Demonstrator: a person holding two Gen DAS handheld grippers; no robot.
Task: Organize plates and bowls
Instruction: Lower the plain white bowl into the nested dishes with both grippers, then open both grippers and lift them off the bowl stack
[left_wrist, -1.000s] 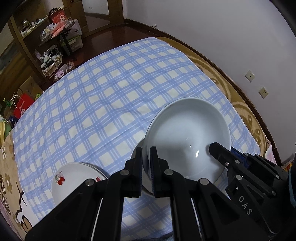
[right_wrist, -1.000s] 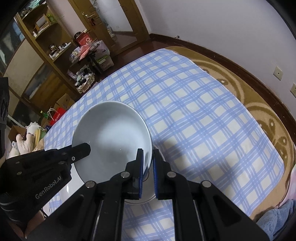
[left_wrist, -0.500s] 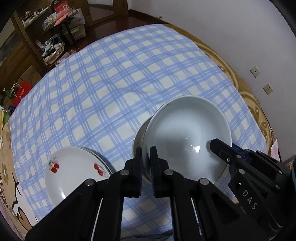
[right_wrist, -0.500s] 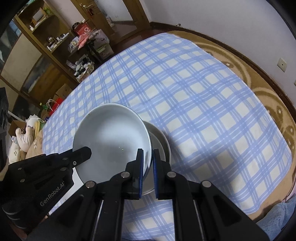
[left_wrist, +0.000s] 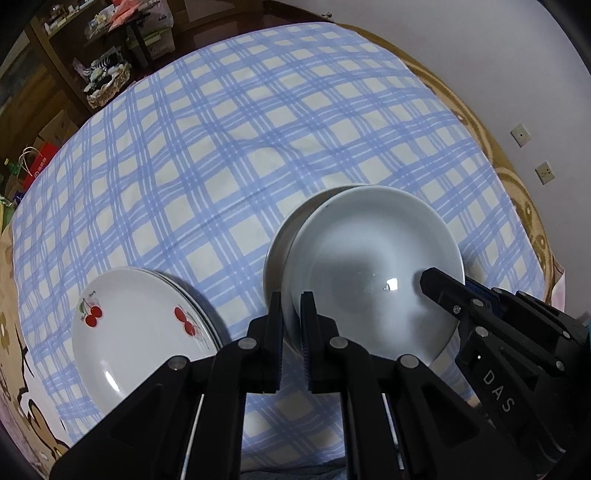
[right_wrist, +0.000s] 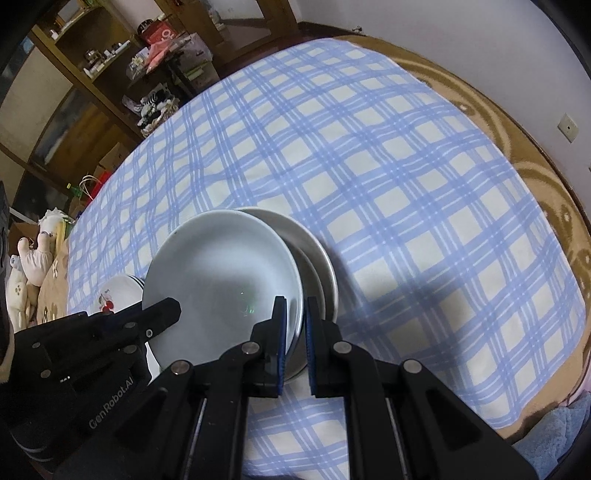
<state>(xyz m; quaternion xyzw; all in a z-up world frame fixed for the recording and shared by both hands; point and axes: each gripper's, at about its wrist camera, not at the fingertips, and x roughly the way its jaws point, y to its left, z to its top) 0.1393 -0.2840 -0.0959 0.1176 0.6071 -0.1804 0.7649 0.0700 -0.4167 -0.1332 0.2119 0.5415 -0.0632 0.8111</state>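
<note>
Both claws, left claw (left_wrist: 291, 321) and right claw (right_wrist: 293, 325), pinch opposite rims of the pale bowl (left_wrist: 373, 269) just above its mate, the lower bowl (right_wrist: 317, 254), so next it needs centring, then releasing.

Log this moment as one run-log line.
left gripper: shut on white bowl rim | right gripper: shut on opposite rim | below: second bowl

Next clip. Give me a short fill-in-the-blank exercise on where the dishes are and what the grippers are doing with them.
1. Both the left gripper and the right gripper are clamped on the rim of the same white ____.
2. That dish sits over a second ____ below it.
3. The stacked plates beside it carry a red ____ pattern.
4. The tablecloth is checked in white and ____.

Missing words: bowl; bowl; cherry; blue
</note>
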